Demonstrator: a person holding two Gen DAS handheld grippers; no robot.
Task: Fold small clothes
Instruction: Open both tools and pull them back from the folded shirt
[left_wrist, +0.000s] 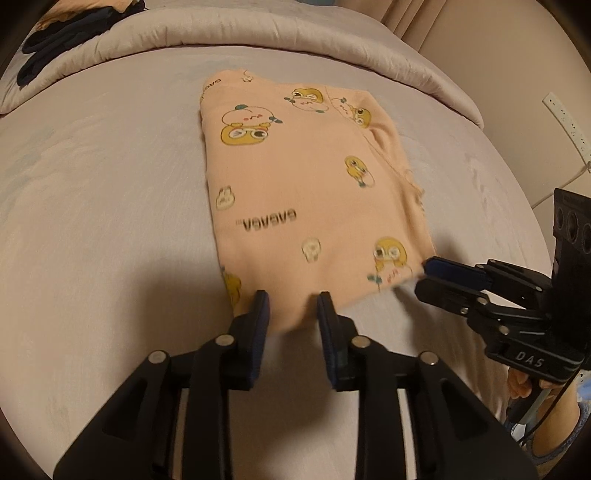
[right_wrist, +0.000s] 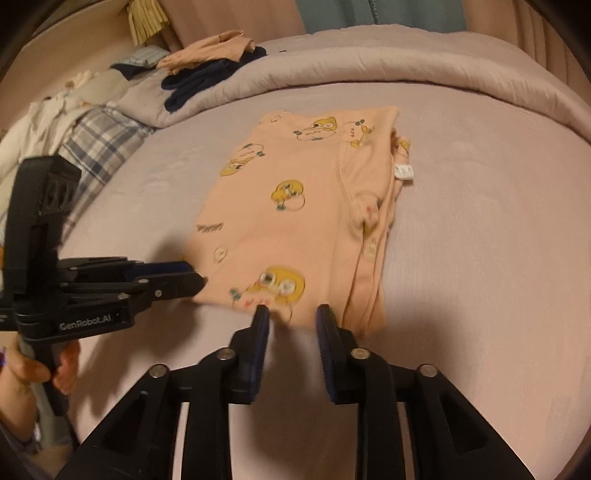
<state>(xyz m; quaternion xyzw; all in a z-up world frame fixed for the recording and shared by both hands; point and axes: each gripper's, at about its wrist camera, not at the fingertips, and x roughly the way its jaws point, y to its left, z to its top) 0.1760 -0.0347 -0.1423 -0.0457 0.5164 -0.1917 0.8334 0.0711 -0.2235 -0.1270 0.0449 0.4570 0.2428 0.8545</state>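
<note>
Spreading across the view is the bed (left_wrist: 92, 184) with its grey cover, the folded peach garment (left_wrist: 306, 192) lying flat in the middle, and at its near hem the left gripper (left_wrist: 291, 306) and right gripper (right_wrist: 291, 317), fingers apart, gripping nothing.

The left claw (left_wrist: 291, 301) points steeply downward with its two blue-padded fingers (left_wrist: 260, 314) parted, a narrow gap standing between them and nothing pressed by the pads. The right claw (right_wrist: 291, 314) is angled down likewise, fingers (right_wrist: 327, 325) parted by a similar gap and gripping nothing; seen from the left wrist it reaches in level from the right side (left_wrist: 424, 275). A bare hand (right_wrist: 40, 365) wraps the left claw's handle from below, and fingertips of the other hand (left_wrist: 524, 380) show on the right claw's handle.
</note>
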